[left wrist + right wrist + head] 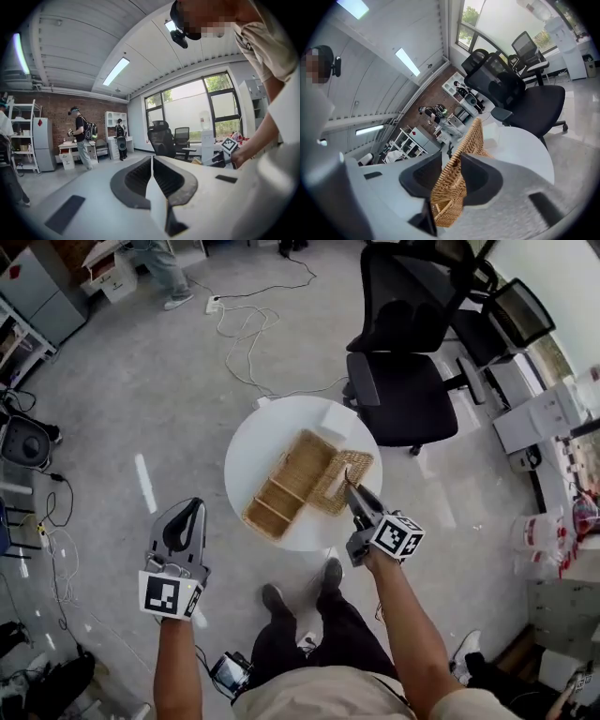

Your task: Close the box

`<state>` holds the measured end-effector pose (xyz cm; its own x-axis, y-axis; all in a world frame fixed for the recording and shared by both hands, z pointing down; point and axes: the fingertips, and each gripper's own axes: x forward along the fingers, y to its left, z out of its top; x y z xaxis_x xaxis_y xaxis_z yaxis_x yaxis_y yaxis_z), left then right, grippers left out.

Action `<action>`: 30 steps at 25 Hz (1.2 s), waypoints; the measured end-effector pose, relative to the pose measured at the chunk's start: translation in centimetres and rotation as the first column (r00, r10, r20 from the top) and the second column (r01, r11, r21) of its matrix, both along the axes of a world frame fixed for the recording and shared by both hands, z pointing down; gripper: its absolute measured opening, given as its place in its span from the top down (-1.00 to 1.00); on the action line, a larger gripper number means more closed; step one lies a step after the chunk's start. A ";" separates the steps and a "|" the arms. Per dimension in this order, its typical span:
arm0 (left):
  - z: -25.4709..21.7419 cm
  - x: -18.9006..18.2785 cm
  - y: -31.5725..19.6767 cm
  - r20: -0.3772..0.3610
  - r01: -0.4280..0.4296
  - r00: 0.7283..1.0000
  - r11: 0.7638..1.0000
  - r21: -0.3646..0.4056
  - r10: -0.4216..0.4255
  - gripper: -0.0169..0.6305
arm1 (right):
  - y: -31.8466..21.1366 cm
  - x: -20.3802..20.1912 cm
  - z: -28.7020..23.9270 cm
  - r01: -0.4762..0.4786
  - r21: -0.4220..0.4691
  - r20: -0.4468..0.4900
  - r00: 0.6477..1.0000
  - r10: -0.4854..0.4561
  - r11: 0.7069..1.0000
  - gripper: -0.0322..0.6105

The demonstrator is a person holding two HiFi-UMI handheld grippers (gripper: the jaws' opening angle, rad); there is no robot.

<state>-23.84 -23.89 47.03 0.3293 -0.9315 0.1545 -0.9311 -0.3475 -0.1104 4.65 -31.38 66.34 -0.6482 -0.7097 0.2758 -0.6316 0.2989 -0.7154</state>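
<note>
From the head view, the wicker box (275, 501) sits on a round white table (251, 442). Its lid (339, 480) is tipped up on the right side, so the box is not closed yet. The right gripper (349, 489) has hold of the lid's near edge. The left gripper (190, 507) hangs off to the left, over the grey floor and well apart from the table. A small white block (334, 418) lies at the far side of the table, and a black office chair (401, 381) stands just behind it. Cables (242, 329) trail across the floor.

In the left gripper view, the left gripper (151, 160) has its jaws pressed together with nothing in them. Past them I see big windows (201, 108), a brick wall (56, 112) and a person with a backpack (83, 136).

In the right gripper view, the right gripper (454, 157) has its jaws partly open and pinched on the woven lid (461, 154), which stands up on edge between them. The white table (520, 150) is beyond.

I think the lid is being swung over. Next it needs to be tipped leftward and laid down flat on the box, then let go.
</note>
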 end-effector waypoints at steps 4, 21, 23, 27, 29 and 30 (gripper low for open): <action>-0.4 -1.4 0.7 -0.008 0.024 1.000 1.000 0.005 -0.024 0.91 | -0.5 -1.4 -1.0 0.013 0.017 0.009 1.000 -0.013 1.000 0.52; 0.0 -5.5 3.0 -0.041 0.088 0.995 0.996 -0.002 -0.088 0.91 | -3.0 -7.5 -2.8 0.072 0.080 -0.003 0.997 -0.072 0.994 0.52; 0.1 -5.8 3.0 -0.042 0.092 0.995 0.996 -0.005 -0.092 0.91 | -3.4 -8.0 -2.7 0.078 0.084 -0.008 0.997 -0.077 0.993 0.52; 0.2 -6.6 3.1 -0.047 0.101 0.994 0.995 -0.007 -0.101 0.91 | -3.8 -9.1 -2.5 0.095 0.086 -0.021 0.995 -0.093 0.992 0.53; 0.4 -7.0 3.0 -0.050 0.104 0.993 0.994 -0.009 -0.105 0.91 | -4.1 -9.7 -2.4 0.103 0.089 -0.029 0.994 -0.101 0.991 0.53; 0.4 -7.2 3.0 -0.051 0.106 0.993 0.994 -0.010 -0.106 0.91 | -4.3 -10.1 -2.2 0.107 0.091 -0.031 0.994 -0.105 0.990 0.54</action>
